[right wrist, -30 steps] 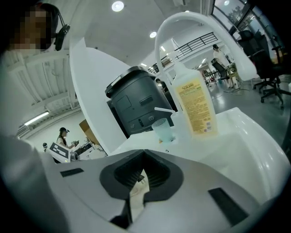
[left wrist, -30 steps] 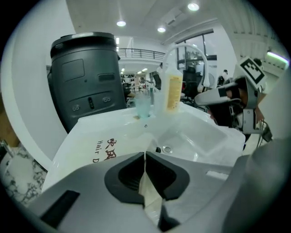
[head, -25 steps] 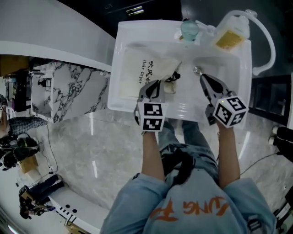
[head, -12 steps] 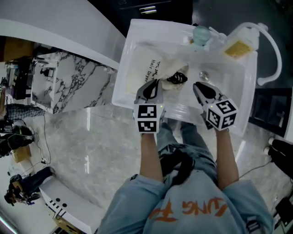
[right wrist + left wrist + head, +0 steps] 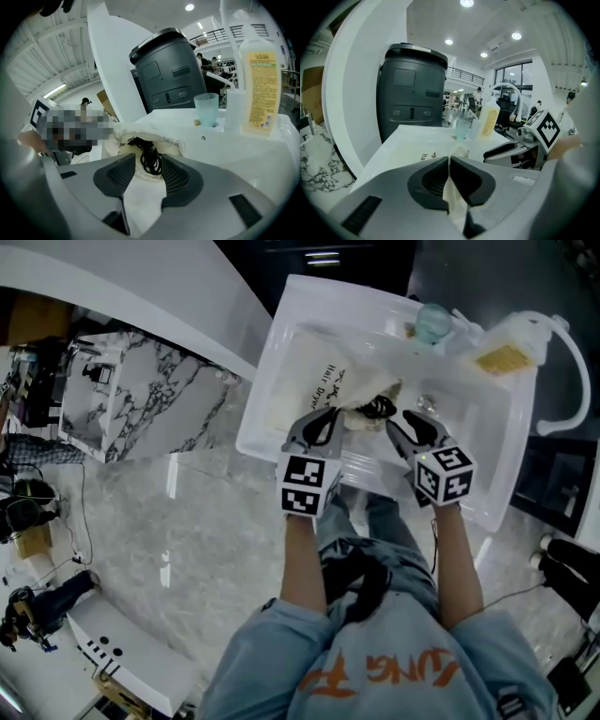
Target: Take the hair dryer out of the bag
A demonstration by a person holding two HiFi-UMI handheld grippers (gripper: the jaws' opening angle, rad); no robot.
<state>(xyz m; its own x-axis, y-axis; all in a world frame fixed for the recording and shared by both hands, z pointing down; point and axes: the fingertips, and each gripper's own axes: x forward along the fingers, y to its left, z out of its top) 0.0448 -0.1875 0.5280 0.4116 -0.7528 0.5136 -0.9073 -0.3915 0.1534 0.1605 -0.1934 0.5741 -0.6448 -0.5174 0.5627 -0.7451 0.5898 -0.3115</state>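
Note:
A cream cloth bag point(image 5: 309, 390) printed "Hair Dryer" lies in the white sink point(image 5: 487, 460). A coil of black cord point(image 5: 378, 409) pokes out of the bag's mouth; the dryer's body is hidden inside. My left gripper point(image 5: 328, 420) is shut on the bag's near edge, and the fabric point(image 5: 452, 197) is pinched between its jaws point(image 5: 449, 159). My right gripper point(image 5: 398, 423) has just been opening its jaws. It stands open at the bag's mouth point(image 5: 150, 129), with the cord coil point(image 5: 150, 157) between its fingertips point(image 5: 147, 164) and not pressed.
A pale blue cup point(image 5: 433, 322) and a soap bottle with a yellow label point(image 5: 502, 343) stand on the sink's far rim, beside a white curved spout point(image 5: 572, 362). The drain point(image 5: 427, 404) sits right of the bag. A dark grey bin point(image 5: 410, 89) stands behind the sink.
My right gripper has moved left from the drain to the bag's mouth, and its jaws have opened. My left gripper keeps its hold on the bag.

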